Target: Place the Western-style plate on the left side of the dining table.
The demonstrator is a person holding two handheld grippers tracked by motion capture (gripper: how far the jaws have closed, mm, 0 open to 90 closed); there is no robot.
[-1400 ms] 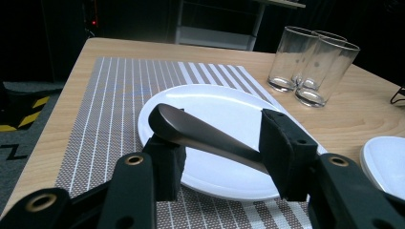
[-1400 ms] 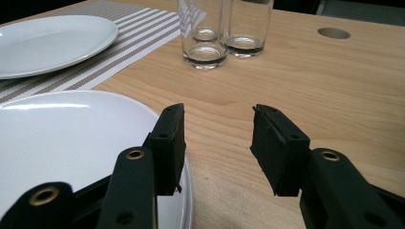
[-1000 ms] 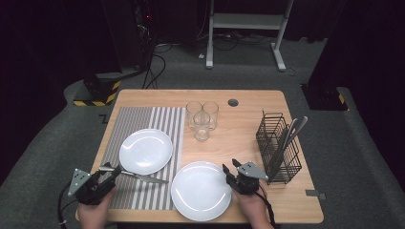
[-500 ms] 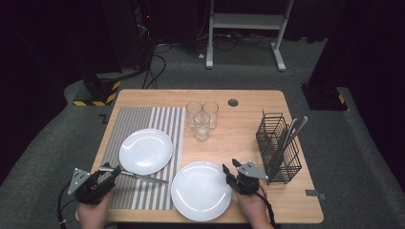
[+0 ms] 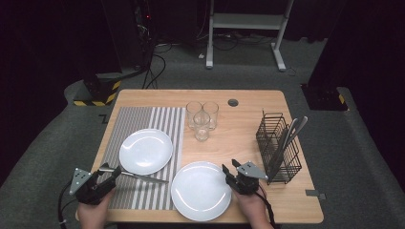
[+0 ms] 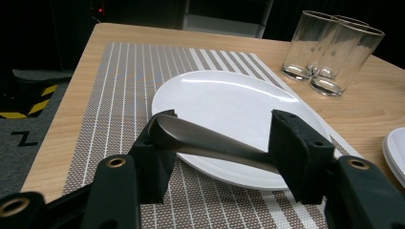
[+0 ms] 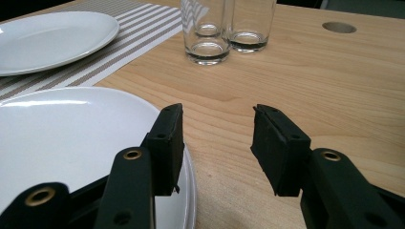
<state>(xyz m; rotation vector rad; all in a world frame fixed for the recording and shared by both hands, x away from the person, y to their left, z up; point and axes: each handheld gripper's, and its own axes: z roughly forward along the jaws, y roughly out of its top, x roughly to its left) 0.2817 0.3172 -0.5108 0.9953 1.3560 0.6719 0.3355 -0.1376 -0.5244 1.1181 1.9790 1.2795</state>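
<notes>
The left tongs (image 6: 217, 143) have just been opening around the knife (image 6: 205, 142), apparently releasing it beside the plate (image 6: 229, 102), while the right tongs (image 7: 217, 148) wait open and empty

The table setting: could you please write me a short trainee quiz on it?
1. How many glasses stand on the table?
2. True or false: cutlery stands in the basket.
3. The knife lies on: A the mat; B bare wood; C the big plate.
Key: 1. three; 2. true; 3. A
</notes>
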